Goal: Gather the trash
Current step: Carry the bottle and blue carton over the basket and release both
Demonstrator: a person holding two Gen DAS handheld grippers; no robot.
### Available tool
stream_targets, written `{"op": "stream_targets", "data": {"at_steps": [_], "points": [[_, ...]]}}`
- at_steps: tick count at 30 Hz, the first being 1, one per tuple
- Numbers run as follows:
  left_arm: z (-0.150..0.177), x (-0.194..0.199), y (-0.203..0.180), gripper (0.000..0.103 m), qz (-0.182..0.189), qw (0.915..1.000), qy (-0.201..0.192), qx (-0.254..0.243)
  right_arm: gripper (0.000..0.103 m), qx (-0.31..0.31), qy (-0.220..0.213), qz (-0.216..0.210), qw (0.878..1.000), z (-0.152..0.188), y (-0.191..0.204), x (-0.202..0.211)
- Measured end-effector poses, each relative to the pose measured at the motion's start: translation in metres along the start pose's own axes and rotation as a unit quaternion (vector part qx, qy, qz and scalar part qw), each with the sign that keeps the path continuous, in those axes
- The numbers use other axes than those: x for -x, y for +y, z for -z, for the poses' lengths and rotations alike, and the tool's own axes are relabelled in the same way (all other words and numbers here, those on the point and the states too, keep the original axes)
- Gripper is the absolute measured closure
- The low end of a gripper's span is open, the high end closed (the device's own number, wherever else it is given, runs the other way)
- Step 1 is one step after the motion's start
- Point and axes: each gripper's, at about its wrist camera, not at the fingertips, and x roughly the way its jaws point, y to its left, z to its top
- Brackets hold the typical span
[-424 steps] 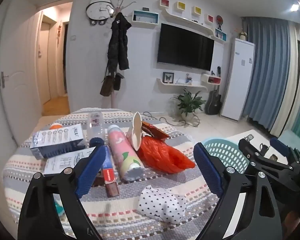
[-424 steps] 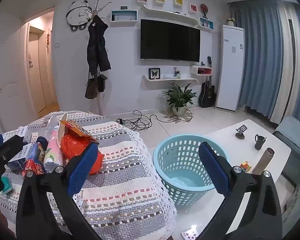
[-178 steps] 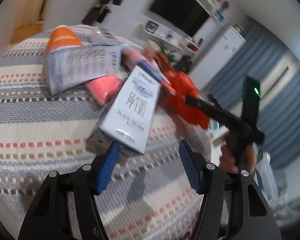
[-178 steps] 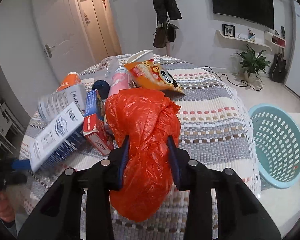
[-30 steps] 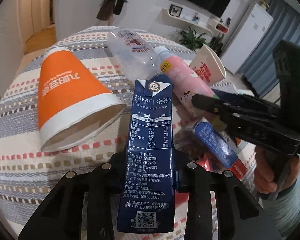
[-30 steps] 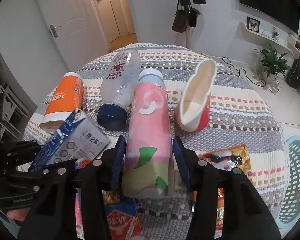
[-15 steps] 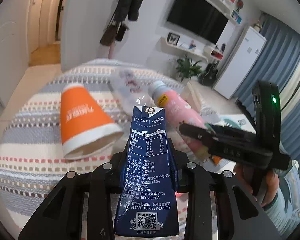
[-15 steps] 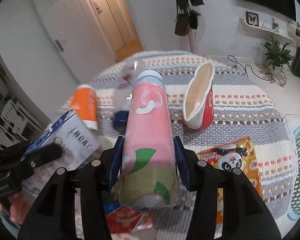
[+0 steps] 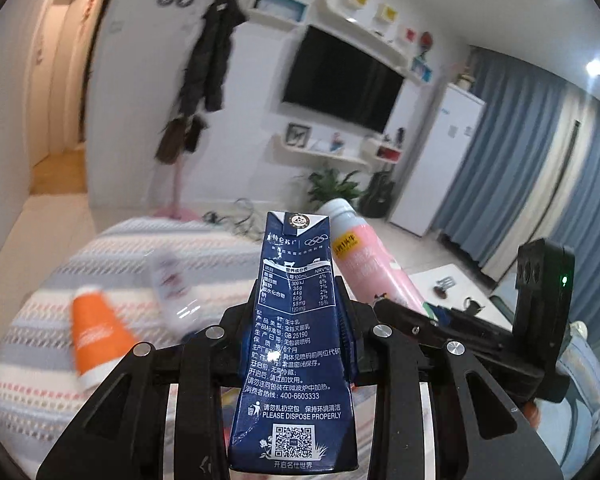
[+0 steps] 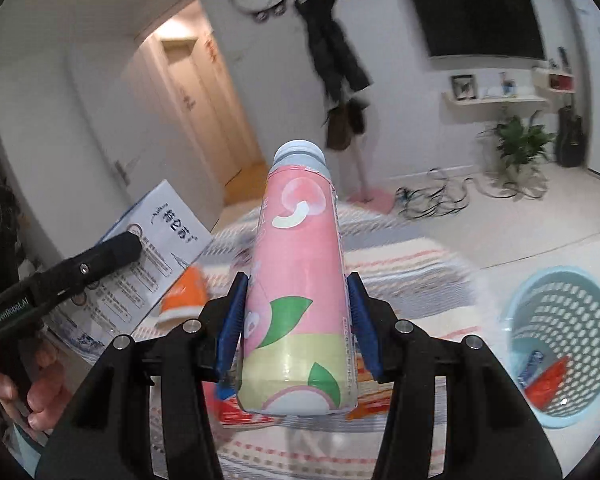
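Note:
My left gripper is shut on a dark blue milk carton and holds it upright, lifted above the striped table. My right gripper is shut on a pink bottle with a pale blue cap, also lifted. The pink bottle shows in the left wrist view, just right of the carton. The carton shows in the right wrist view at the left. A light blue basket stands on the floor at the lower right, with red and blue trash inside.
An orange paper cup and a clear plastic bottle lie on the table, blurred. The orange cup and red and orange wrappers lie under the pink bottle. A low white table stands at the right.
Both grippers have risen and tilted up with the carton and the pink bottle. The table dropped lower in both views, and the basket came into the right wrist view.

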Motion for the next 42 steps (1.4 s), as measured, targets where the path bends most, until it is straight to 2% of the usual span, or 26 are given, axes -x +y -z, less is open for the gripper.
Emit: {"op": "stream_targets", "data": {"at_steps": [5, 12, 19, 25, 27, 29, 30, 35, 42], "points": [[-0.014, -0.038, -0.056, 0.072, 0.03, 0.9991, 0.007, -0.028, 0.057, -0.039, -0.032, 0.05, 0.997, -0.004, -0.057, 0.037], [-0.008, -0.121, -0.131, 0.072, 0.075, 0.9943, 0.054, -0.053, 0.057, -0.104, -0.04, 0.129, 0.985, 0.01, -0.15, 0.062], [0.027, -0.215, -0.174, 0.072, 0.1, 0.9855, 0.127, -0.051, 0.057, -0.187, 0.0, 0.187, 0.964, 0.04, -0.243, 0.054], [0.054, -0.268, -0.182, 0.071, 0.121, 0.9756, 0.182, -0.025, 0.056, -0.236, 0.049, 0.221, 0.945, 0.067, -0.293, 0.027], [0.06, -0.278, -0.181, 0.07, 0.127, 0.9734, 0.19, -0.016, 0.056, -0.244, 0.058, 0.227, 0.941, 0.075, -0.303, 0.021], [0.065, -0.281, -0.177, 0.051, 0.13, 0.9724, 0.193, -0.007, 0.056, -0.253, 0.06, 0.233, 0.937, 0.079, -0.311, 0.02], [0.067, -0.281, -0.177, 0.049, 0.13, 0.973, 0.191, -0.006, 0.056, -0.256, 0.061, 0.233, 0.936, 0.081, -0.313, 0.019], [0.075, -0.278, -0.175, 0.048, 0.132, 0.9718, 0.196, -0.007, 0.056, -0.26, 0.063, 0.232, 0.935, 0.084, -0.317, 0.02], [0.082, -0.26, -0.162, 0.048, 0.129, 0.9725, 0.194, -0.004, 0.056, -0.242, 0.057, 0.234, 0.94, 0.086, -0.302, 0.026]]}}
